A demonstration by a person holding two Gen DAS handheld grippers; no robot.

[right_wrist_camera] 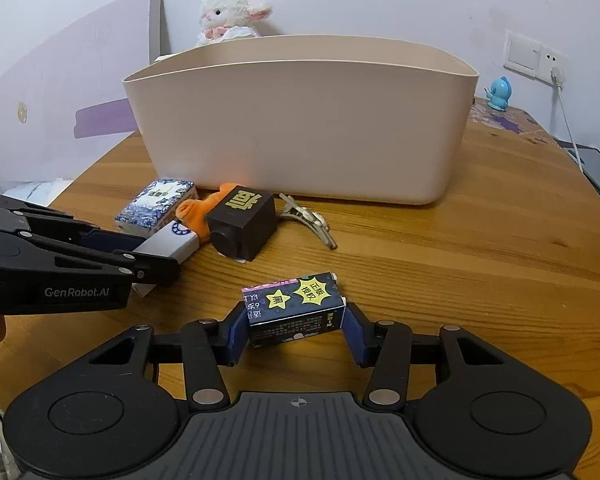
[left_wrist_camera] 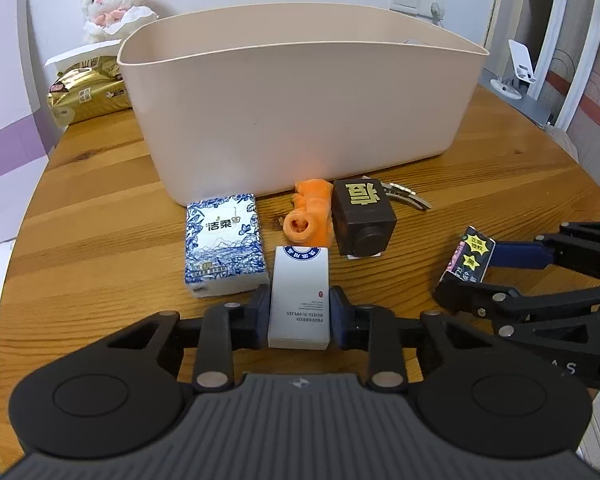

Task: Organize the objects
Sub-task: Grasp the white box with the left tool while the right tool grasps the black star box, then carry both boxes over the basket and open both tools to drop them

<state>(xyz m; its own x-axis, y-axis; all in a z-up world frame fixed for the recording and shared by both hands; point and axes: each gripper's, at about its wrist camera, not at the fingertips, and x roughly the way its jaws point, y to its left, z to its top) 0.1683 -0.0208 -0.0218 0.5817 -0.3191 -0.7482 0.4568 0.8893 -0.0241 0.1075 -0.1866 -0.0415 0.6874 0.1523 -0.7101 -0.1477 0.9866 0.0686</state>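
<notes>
- Our left gripper has its blue pads pressed against both long sides of the white rectangular cardboard box with a blue round emblem, which lies on the wooden table just in front of the row of items.
- Our right gripper brackets the dark printed carton with yellow star stickers. The left pad touches it, while the right pad looks barely off its end, so we judge this grip not yet firm.
- Ahead of both stands the beige plastic tub, open on top; we cannot see inside it.
- To do this step well, we should squeeze the right pads fully before lifting, since the carton sits skewed between them.
- We should lift both boxes straight up, high enough to clear the tub's rim.
- Rising first also keeps us off the blue-and-white tissue pack, the orange rolled cloth and the dark brown cube with a gold character.
</notes>
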